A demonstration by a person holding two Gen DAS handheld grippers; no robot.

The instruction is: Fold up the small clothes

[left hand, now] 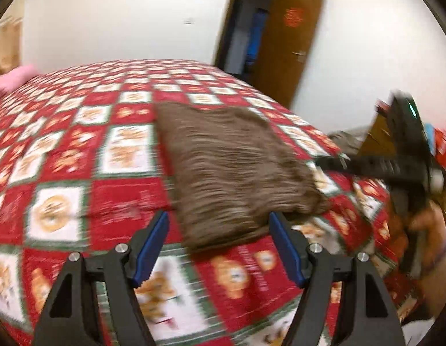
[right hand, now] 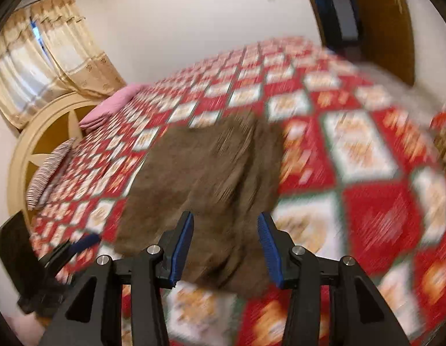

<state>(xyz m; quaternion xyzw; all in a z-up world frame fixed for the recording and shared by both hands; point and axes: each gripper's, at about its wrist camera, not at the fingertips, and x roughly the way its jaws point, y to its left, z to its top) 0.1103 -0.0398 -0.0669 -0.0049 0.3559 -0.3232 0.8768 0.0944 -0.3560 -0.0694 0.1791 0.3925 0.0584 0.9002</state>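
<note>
A brown ribbed garment [left hand: 228,167] lies folded into a rough rectangle on the red and white checked quilt [left hand: 64,144]. My left gripper [left hand: 218,216] hovers over its near edge, jaws wide apart and touching nothing. In the right wrist view the same brown garment [right hand: 199,178] spreads out ahead of my right gripper [right hand: 225,215]. Its blue pads stand apart either side of the cloth's near end, not pressing on it. The right gripper [left hand: 410,155] also shows blurred at the right of the left wrist view, held by a hand [left hand: 430,225]. The left gripper [right hand: 64,250] appears at lower left.
The quilt [right hand: 367,158] covers the whole bed. A pink pillow [right hand: 107,109] and a striped pillow [right hand: 50,170] lie by the round headboard [right hand: 29,144]. A curtain [right hand: 50,57] hangs behind. A brown door [left hand: 283,43] stands open beyond the bed. Grey cloth [left hand: 346,138] lies at the bed's right edge.
</note>
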